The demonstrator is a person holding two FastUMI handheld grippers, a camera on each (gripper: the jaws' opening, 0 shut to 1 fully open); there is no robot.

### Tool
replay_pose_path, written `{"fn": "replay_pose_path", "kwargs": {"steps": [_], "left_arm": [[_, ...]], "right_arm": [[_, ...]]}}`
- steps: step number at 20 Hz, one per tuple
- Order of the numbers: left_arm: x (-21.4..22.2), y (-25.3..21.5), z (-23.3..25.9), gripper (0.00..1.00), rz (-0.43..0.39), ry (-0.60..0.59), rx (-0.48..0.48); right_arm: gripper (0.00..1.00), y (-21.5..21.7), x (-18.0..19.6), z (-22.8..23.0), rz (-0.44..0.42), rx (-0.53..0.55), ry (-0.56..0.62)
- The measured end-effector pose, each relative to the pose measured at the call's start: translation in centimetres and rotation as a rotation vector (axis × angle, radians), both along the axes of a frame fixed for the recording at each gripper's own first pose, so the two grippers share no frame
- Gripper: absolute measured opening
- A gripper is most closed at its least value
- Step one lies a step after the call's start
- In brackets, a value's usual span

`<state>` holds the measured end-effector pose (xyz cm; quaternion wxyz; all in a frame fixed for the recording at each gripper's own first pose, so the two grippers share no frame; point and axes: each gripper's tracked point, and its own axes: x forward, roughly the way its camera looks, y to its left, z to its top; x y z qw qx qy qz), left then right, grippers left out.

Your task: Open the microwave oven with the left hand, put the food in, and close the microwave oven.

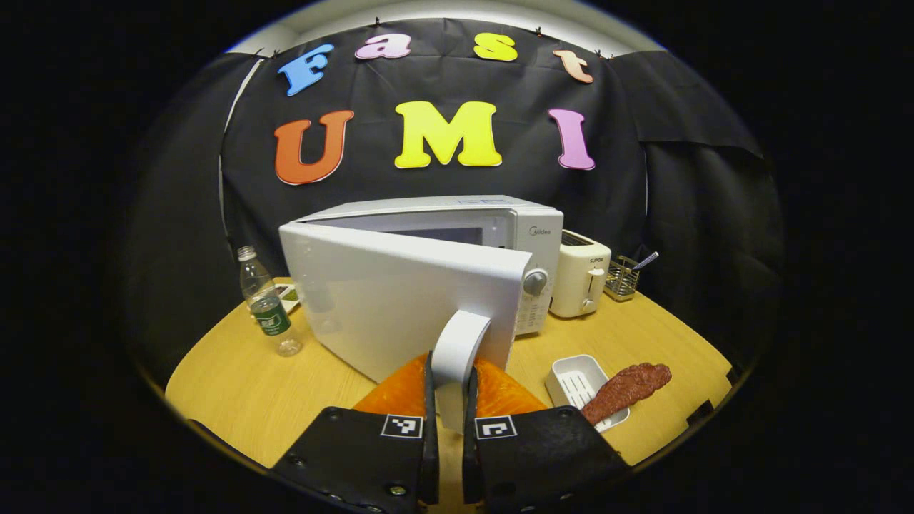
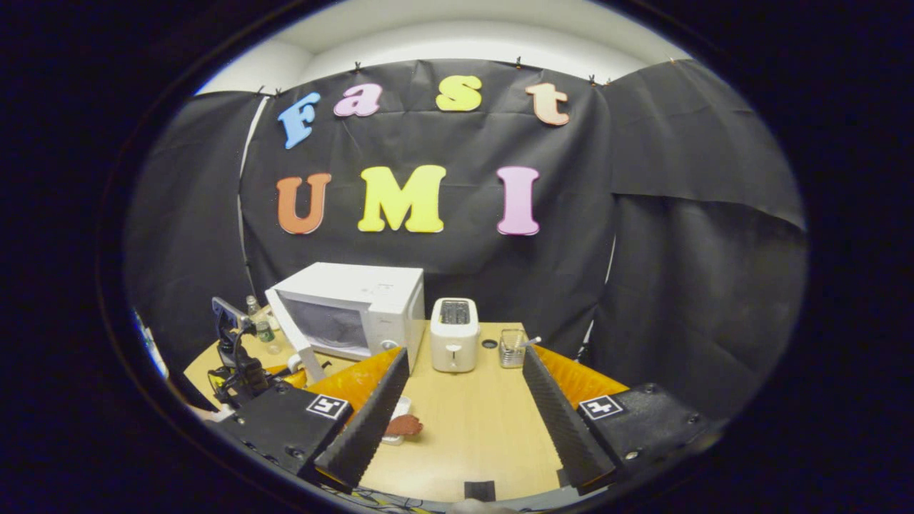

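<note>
While its two fingers press on either side of the white curved door handle (image 1: 457, 350), the left gripper (image 1: 450, 400) holds the white box-shaped microwave oven (image 1: 500, 235) with its flat white door (image 1: 400, 300) swung partly open, straight ahead of it. Ahead and to its right, the reddish-brown slab of food (image 1: 627, 389) lies across a small white rectangular tray (image 1: 575, 377) on the pale wooden table (image 1: 235, 392). Farther right stands a cream toaster (image 1: 580, 283). The right gripper (image 2: 464, 417) hangs well back above the table, jaws spread wide and empty.
</note>
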<state>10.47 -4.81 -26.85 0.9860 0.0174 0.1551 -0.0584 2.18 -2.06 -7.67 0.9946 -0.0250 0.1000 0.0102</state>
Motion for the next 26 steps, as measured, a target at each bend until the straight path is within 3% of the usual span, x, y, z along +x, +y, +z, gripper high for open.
{"fn": "replay_pose_path", "kwargs": {"steps": [1,8,10,11,12,14,15,16,17,18,19,22,26], "left_arm": [[-0.8,1.2,-0.1,0.13,0.017,0.005,0.008],[-4.9,8.2,-0.7,0.14,0.123,0.030,0.039],[-5.3,10.0,-0.4,0.18,0.158,0.019,0.056],[-5.7,10.7,-0.4,0.27,0.165,0.022,0.060],[-5.8,11.2,-0.9,0.18,0.171,0.031,0.060],[-6.1,12.2,-0.6,0.60,0.184,0.028,0.062],[-6.0,12.7,-0.4,0.56,0.188,0.021,0.059],[-6.2,12.9,-0.1,0.72,0.184,0.014,0.050],[-6.6,13.0,-0.1,0.77,0.175,0.019,0.042],[-6.8,13.4,0.1,0.80,0.177,0.014,0.055],[-6.8,14.0,0.3,0.80,0.175,0.000,0.073],[-8.0,16.1,0.5,0.84,0.193,-0.001,0.106],[-9.1,19.1,0.1,0.92,0.222,0.040,0.059]], "right_arm": [[0.96,1.0,-0.2,-0.3,0.021,0.002,0.001],[1.00,5.3,-2.0,-0.9,0.094,0.016,0.004],[0.96,5.9,-2.3,-1.0,0.099,0.014,0.005],[0.96,6.1,-2.5,-1.0,0.100,0.010,0.005],[0.96,6.3,-2.5,-1.0,0.101,0.005,0.002],[0.96,6.8,-2.6,-1.0,0.107,0.001,0.006],[0.96,7.1,-2.6,-0.9,0.111,0.001,0.004],[0.96,7.3,-2.6,-0.8,0.112,0.000,0.003],[0.96,7.3,-2.7,-0.9,0.114,-0.001,0.004],[1.00,7.5,-2.7,-1.1,0.115,-0.004,0.011],[0.96,7.8,-2.6,-1.5,0.119,-0.007,0.017],[0.96,8.6,-2.5,-2.5,0.134,-0.004,0.037],[0.96,9.8,-2.5,-3.5,0.155,0.007,0.056]]}}
